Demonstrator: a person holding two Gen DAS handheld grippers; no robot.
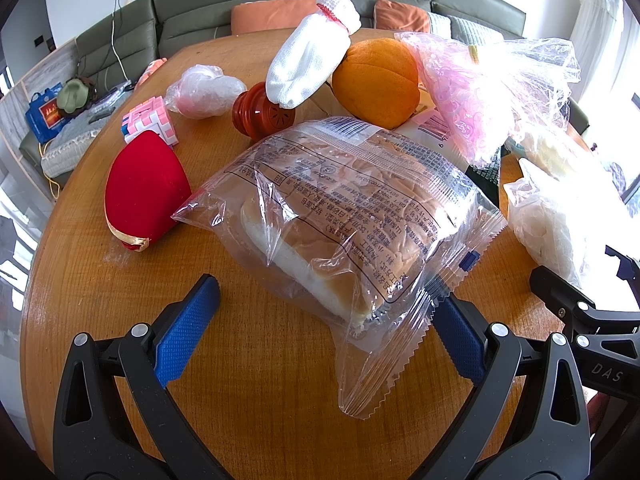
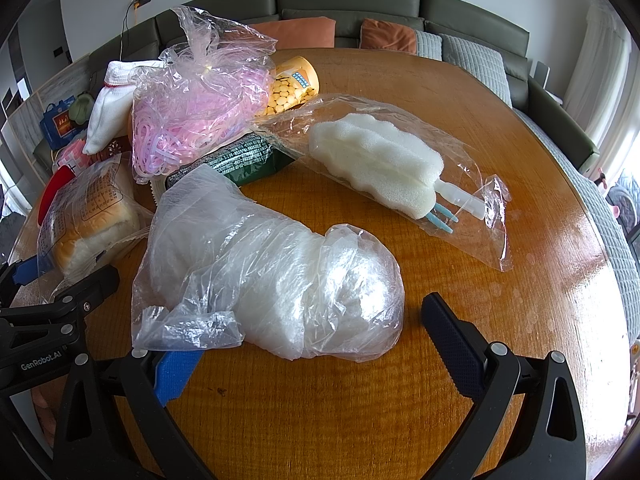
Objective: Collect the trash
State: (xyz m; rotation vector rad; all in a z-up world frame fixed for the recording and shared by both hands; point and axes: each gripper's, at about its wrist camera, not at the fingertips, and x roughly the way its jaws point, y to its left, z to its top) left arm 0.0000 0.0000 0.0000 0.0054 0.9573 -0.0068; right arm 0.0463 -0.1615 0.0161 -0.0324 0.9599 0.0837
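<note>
A clear printed bag holding a bread loaf (image 1: 344,216) lies in the middle of the round wooden table (image 1: 260,400). My left gripper (image 1: 328,320) stands open at the bag's near end, with the crimped bag edge against its right finger. In the right wrist view a crumpled clear plastic bag (image 2: 272,276) lies right in front of my right gripper (image 2: 312,356). That gripper is open, and the bag's near edge drapes over its left blue pad (image 2: 176,376).
Behind the bread are an orange (image 1: 376,84), a white sock (image 1: 308,64), a red cap (image 1: 262,110), a pink-white cube (image 1: 150,120), a red velvet box (image 1: 144,188) and a small plastic wad (image 1: 204,90). A bag of pink bands (image 2: 192,108), a bagged sponge (image 2: 380,160), a yellow can (image 2: 292,84) and a green packet (image 2: 240,158) lie beyond.
</note>
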